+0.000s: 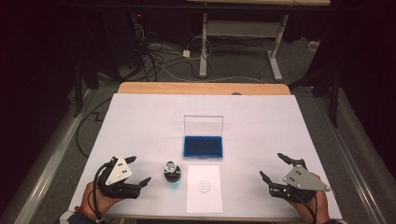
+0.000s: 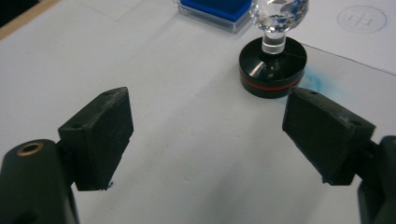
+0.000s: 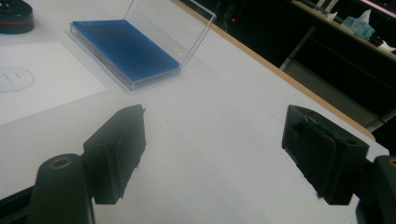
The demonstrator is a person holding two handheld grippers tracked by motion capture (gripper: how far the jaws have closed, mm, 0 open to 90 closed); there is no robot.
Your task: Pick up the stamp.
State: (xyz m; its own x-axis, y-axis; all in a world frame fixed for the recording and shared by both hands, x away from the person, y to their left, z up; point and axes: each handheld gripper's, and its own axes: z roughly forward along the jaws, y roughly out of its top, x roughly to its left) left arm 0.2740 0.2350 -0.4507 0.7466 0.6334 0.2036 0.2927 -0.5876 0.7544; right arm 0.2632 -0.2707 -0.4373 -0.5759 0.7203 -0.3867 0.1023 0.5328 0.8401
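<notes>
A stamp (image 1: 172, 173) with a black round base and a clear faceted knob stands upright near the table's front, left of a white sheet (image 1: 204, 188) printed with a small circle mark. Behind them lies a blue ink pad (image 1: 203, 146) in a clear case, its lid standing open. My left gripper (image 1: 140, 170) rests open at the front left, its jaws pointing toward the stamp (image 2: 273, 65) with nothing between them. At the front right my right gripper (image 1: 273, 166) is open and empty. The ink pad (image 3: 126, 51) lies ahead of it to the left.
A white mat (image 1: 140, 121) covers the wooden table (image 1: 203, 88). A faint blue smear (image 2: 322, 79) marks the surface beside the stamp. Beyond the far edge are a desk frame (image 1: 243, 42) and cables (image 1: 159, 58) on the floor.
</notes>
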